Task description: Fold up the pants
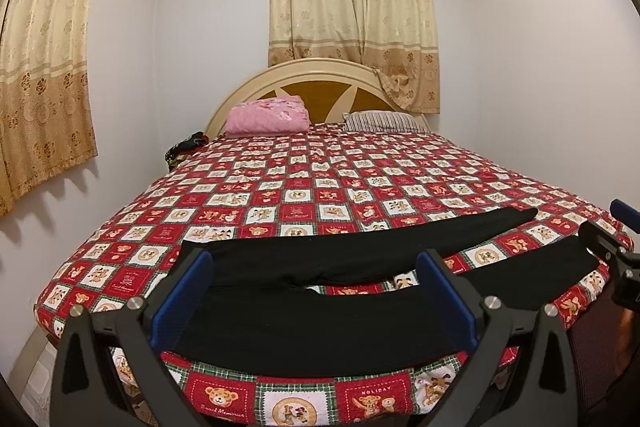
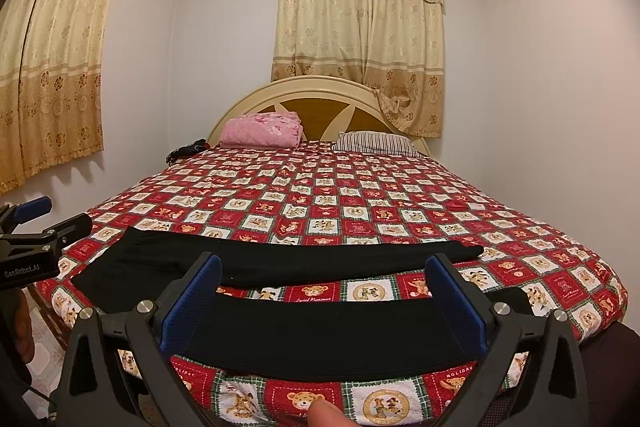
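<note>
Between the wide-open blue pads of the left gripper (image 1: 314, 297) lie the black pants (image 1: 360, 259), spread across the near edge of the bed (image 1: 320, 179), nothing gripped. Right gripper (image 2: 324, 303) hangs equally wide, empty, above one leg. Only the right view catches a fingertip (image 2: 322, 414) at the bottom. Teddy-bear bedspread, pink blanket (image 1: 267, 115), striped pillow (image 1: 380, 121), beige curtains (image 1: 352, 19) behind.
</note>
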Motion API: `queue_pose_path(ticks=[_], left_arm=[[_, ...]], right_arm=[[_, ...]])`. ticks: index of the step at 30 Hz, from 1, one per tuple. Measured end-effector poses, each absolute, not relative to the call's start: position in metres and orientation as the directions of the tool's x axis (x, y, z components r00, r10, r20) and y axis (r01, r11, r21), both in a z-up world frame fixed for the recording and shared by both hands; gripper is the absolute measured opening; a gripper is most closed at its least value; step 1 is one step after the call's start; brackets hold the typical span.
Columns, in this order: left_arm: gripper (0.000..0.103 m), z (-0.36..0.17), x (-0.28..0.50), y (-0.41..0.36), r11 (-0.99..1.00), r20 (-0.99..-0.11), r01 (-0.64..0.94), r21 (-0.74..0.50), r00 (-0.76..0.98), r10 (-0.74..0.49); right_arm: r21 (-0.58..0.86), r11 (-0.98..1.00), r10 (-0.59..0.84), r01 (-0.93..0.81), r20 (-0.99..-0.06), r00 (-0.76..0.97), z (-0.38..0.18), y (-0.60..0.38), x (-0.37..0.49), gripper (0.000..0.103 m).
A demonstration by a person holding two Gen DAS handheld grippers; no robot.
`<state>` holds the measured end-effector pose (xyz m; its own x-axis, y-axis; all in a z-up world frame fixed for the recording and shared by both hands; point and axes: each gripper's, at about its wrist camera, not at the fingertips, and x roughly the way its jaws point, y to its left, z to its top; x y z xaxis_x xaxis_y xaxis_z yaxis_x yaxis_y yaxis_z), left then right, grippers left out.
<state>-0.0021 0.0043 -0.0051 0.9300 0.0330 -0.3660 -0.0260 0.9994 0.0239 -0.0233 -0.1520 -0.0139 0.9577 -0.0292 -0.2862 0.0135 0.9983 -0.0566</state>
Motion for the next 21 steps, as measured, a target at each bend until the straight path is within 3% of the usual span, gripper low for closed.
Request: queue_pose_path(ticks=[21], left_arm=[[0.103, -0.0055, -0.0021, 0.0051, 0.999, -0.363, -0.027, 0.022, 0.931, 0.033]], right_arm=[[-0.065, 0.998, -0.028, 0.01, -0.285, 0.958, -0.0153, -0.1519, -0.0241, 0.102]])
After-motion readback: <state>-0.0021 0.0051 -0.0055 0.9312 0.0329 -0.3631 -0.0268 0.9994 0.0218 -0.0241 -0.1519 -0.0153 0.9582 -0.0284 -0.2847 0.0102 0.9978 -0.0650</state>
